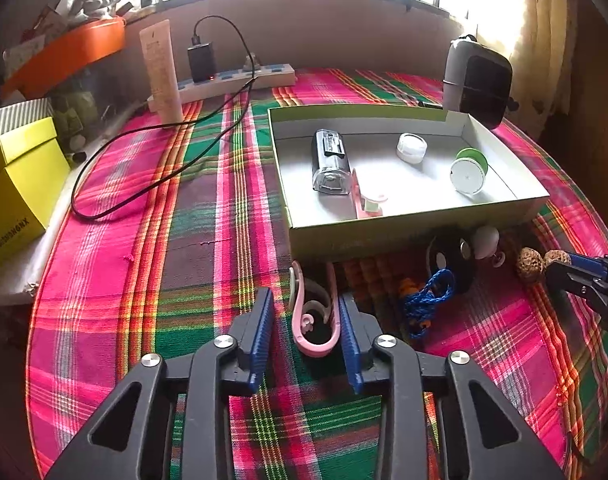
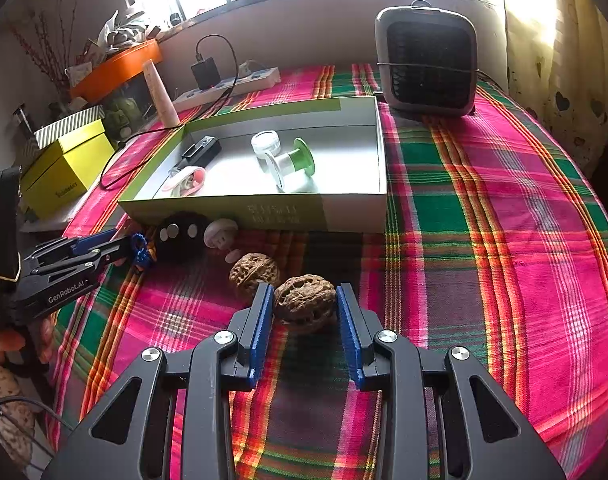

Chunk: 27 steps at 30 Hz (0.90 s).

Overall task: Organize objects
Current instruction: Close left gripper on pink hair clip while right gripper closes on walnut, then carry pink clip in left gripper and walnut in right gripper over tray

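Down on the plaid-covered desk [image 1: 183, 240], left tool [image 1: 306, 296] set narrow around a pink hook [image 1: 318, 346] lying flat on the cloth: right pad against the hook's outer side, left pad just beside it with a sliver of cloth showing between, so not clamped. Right tool [image 2: 304, 288] closed on a walnut [image 2: 304, 306], both blue pads pressing its sides, the nut resting on or just above the cloth; cannot tell which. Second walnut [image 2: 252, 270] just beside it, toward the box. Shallow open box [image 1: 416, 224] farther back, holding a black-and-clear case [image 1: 331, 160], a small white jar [image 1: 412, 147], a green spool [image 1: 468, 170] on its side and another pink piece [image 1: 368, 200] near the front wall. Against the box's front wall, outside it: a black round item [image 1: 452, 258], a white knob [image 1: 486, 240] and a tangle of blue cord [image 1: 428, 300]. Behind the box, a dark fan unit [image 2: 428, 60]; along the back edge, a power strip [image 1: 239, 80] with a black cable looping over the cloth. Yellow carton [image 1: 19, 184] off to one side.
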### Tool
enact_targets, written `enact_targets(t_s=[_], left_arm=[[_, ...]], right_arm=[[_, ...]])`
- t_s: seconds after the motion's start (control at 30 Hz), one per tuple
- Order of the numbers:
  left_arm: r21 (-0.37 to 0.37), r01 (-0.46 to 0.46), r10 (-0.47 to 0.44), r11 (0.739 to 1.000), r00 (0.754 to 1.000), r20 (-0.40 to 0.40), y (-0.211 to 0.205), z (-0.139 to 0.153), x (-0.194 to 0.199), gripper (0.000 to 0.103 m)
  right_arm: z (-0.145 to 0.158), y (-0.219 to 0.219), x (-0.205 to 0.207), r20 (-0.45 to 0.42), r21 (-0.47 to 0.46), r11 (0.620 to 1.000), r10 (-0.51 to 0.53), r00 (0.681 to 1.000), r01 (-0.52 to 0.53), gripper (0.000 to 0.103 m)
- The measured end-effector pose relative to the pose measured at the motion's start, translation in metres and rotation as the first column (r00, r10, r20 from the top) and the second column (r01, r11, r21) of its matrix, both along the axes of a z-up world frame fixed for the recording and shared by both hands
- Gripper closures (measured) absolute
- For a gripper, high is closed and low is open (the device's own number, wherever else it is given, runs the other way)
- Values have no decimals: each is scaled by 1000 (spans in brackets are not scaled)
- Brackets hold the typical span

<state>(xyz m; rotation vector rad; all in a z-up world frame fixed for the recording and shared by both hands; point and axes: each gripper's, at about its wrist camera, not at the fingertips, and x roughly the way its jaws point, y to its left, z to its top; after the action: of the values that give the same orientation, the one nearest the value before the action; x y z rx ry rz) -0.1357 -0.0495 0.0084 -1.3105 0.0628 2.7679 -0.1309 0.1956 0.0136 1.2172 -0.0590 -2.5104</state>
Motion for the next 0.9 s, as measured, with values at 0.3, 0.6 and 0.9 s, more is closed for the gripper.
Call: enact_targets(t_s=[0.3,0.6,0.9], left_arm=[[-13,5,-5,1000,1000,-4,1,0,0,82],[-8,9,-9,1000,1000,-13,3,3,5,82],[19,31,-30,999,999,-38,9,18,16,82]], right_arm=[[1,0,1,1,-4,1000,0,1000,0,70],[4,2,2,-8,-8,1000,-1,1000,1,70],[12,3,4,-34,-12,1000,-2,999,1,70]])
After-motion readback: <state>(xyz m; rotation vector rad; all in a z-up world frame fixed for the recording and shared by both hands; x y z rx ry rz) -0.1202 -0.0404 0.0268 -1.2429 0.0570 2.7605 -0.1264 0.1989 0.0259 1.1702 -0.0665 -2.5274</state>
